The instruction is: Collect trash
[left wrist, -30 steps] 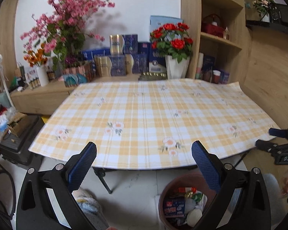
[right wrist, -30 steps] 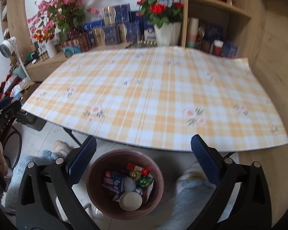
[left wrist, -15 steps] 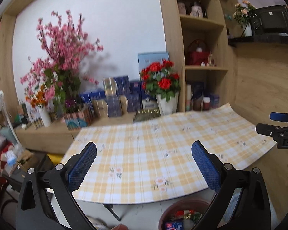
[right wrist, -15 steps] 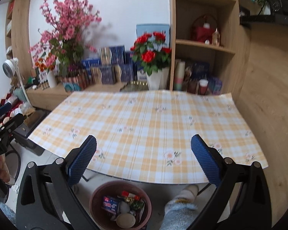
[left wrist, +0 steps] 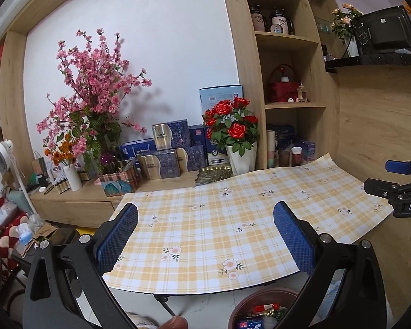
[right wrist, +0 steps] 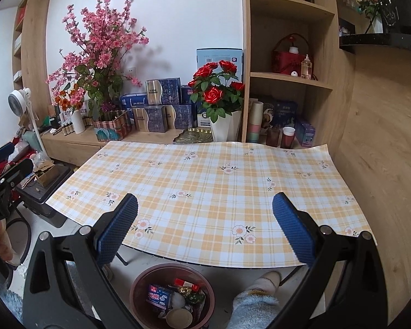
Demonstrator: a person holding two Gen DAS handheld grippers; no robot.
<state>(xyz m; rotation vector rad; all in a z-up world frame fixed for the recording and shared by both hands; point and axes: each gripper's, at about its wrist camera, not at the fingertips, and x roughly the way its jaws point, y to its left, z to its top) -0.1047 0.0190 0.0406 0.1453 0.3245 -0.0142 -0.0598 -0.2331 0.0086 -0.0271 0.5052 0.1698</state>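
Observation:
A brown round trash bin [right wrist: 139,288] stands on the floor under the table's near edge, holding a blue packet [right wrist: 158,297], a red wrapper, a round lid and other scraps; its rim also shows in the left wrist view [left wrist: 263,297]. The table with a yellow plaid floral cloth [right wrist: 219,181] carries no loose trash. My left gripper [left wrist: 205,235] is open and empty above the near table edge. My right gripper [right wrist: 205,227] is open and empty, above the table edge and the bin. The right gripper shows at the right of the left wrist view [left wrist: 397,183].
A low wooden counter behind the table holds a red rose pot [right wrist: 223,104], pink blossom branches [right wrist: 101,41], blue gift boxes [right wrist: 161,101] and a green tray. Wooden shelves [right wrist: 287,79] stand at the right. A fan [right wrist: 19,101] and clutter lie at the left. A slippered foot [right wrist: 260,288] is beside the bin.
Both grippers have tilted up and drawn back from looking down at the bin and table. More wall and shelves show now. Both stayed open and empty.

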